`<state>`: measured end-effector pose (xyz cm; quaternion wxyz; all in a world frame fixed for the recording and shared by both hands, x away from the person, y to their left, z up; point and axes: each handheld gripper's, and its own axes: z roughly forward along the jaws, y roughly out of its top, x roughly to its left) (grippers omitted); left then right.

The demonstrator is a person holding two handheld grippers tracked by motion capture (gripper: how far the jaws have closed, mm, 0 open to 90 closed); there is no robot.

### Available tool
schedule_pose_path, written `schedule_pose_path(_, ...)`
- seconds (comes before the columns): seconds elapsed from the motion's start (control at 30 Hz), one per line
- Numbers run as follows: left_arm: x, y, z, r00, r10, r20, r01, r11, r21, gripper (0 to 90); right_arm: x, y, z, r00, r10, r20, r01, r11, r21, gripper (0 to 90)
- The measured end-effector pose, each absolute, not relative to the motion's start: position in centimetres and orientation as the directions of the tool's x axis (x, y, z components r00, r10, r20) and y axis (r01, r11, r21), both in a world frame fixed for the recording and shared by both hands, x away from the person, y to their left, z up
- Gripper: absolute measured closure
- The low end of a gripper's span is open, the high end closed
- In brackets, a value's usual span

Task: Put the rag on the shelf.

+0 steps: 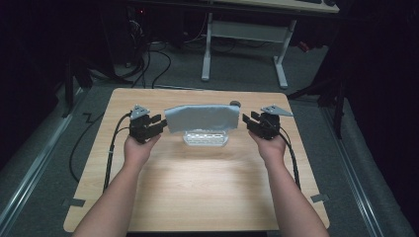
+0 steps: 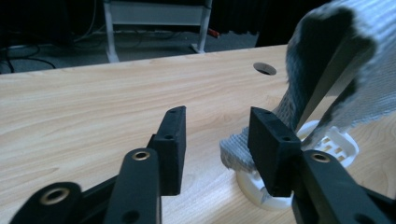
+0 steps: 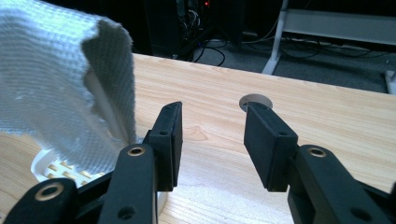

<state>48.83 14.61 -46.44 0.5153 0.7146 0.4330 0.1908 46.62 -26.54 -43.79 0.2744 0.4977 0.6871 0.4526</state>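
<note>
Grippers left (image 1: pixel 159 122) and right (image 1: pixel 247 120) gape empty beside draped cloth (image 1: pixel 202 117).

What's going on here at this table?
A person holds a gripper in each hand on either side of a grey cloth draped over a white rack on the table. The left gripper and right gripper are both open, with nothing between their jaws; the cloth hangs free.

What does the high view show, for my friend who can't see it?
A grey cloth is draped over a white rack on a wooden table. A person's left gripper and right gripper sit open at either end, not touching it.
</note>
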Motion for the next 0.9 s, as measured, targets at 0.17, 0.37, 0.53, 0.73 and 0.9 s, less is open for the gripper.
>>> schedule_pose_path(0.17,48.9,15.1,-46.3,0.524,0.832,-0.179,0.430,-0.078,0.900,49.3,46.5,-26.4,-43.7,-0.358,0.932,0.054,0.435,0.115,0.893,56.8)
schedule_pose_path(0.37,48.5,15.9,-45.8,0.517,0.838,-0.177,0.425,-0.071,0.902,44.8,46.3,-26.7,-44.0,-0.354,0.934,0.054,0.443,0.116,0.889,56.7)
schedule_pose_path(0.53,47.6,16.4,-45.7,0.516,0.840,-0.166,0.420,-0.079,0.904,43.4,45.6,-27.1,-44.5,-0.353,0.935,0.047,0.443,0.123,0.888,56.7)
schedule_pose_path(0.73,46.1,16.8,-46.1,0.523,0.842,-0.134,0.410,-0.111,0.905,42.1,43.9,-27.4,-44.3,-0.364,0.931,0.040,0.427,0.129,0.895,56.8)
schedule_pose_path(0.9,43.1,17.0,-46.9,0.544,0.832,-0.108,0.411,-0.152,0.899,39.9,41.6,-27.2,-44.1,-0.370,0.929,-0.007,0.411,0.170,0.896,54.4)
